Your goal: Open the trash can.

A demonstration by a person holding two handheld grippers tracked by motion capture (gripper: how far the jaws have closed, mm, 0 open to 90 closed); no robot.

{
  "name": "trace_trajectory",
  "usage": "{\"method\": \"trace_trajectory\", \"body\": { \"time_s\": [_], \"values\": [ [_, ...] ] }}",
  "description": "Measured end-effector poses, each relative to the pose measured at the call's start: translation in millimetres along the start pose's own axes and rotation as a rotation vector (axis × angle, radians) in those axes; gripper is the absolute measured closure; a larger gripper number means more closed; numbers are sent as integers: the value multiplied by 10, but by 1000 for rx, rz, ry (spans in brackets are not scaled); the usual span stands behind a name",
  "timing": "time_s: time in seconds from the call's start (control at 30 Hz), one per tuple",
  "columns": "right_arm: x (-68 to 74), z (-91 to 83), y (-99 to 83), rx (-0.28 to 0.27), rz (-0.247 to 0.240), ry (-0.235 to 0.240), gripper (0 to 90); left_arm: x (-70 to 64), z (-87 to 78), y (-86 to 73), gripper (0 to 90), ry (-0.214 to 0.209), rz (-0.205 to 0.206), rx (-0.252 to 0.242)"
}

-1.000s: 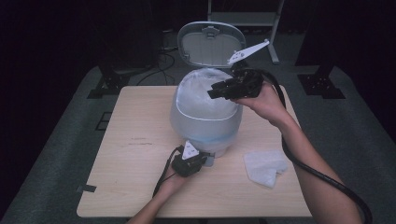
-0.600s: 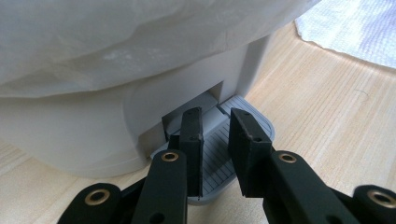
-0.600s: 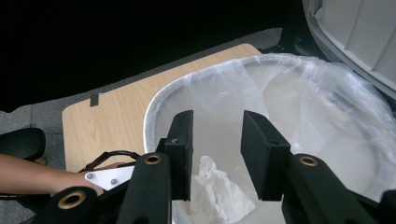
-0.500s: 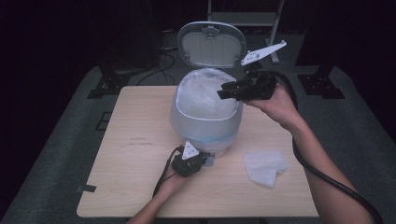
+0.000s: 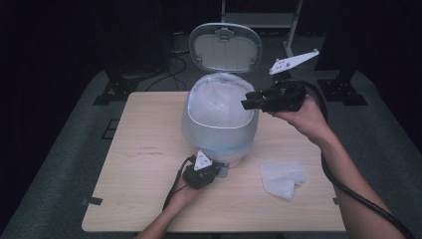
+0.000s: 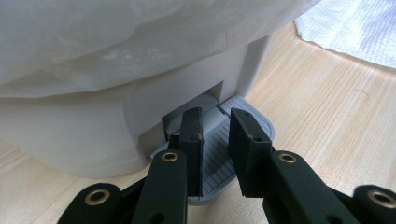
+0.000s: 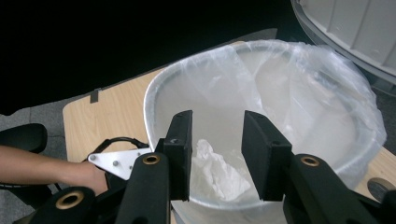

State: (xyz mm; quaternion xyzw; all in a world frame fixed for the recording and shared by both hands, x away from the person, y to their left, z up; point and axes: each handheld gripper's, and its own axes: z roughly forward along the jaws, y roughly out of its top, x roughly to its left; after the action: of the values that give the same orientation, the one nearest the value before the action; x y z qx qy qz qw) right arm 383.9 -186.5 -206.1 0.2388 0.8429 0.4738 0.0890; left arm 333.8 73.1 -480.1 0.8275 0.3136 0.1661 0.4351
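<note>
Inside the lined bin [image 7: 261, 116] lies crumpled tissue [image 7: 217, 172], both tools' jaws apart, empty

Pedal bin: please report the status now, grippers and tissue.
Left gripper pressing the pedal, jaws slightly apart; lid up. Right gripper open, empty, over the pedal bin. One crumpled tissue inside the liner; another tissue on the table.

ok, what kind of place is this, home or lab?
Likely a lab or recording room, not a home: one bare wooden table on grey carpet, black stands and loose cables behind it in a dark room, and a lined pedal bin staged on the tabletop.
</note>
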Motion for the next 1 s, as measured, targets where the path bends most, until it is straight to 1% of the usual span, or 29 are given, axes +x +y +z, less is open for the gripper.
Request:
{"method": "trace_trajectory", "body": {
  "time_s": [0.37, 0.6, 1.0],
  "values": [
    [-3, -143, -136, -8, 8, -12, 622, -1, 2, -1, 752, 0, 0, -3],
    [-20, -206, -256, -8, 21, -18, 621, -3, 0, -1, 752, 1, 3, -1],
    [-49, -289, -414, -8, 39, -32, 617, -6, -1, 0, 751, 4, 5, -1]
  ]
}}
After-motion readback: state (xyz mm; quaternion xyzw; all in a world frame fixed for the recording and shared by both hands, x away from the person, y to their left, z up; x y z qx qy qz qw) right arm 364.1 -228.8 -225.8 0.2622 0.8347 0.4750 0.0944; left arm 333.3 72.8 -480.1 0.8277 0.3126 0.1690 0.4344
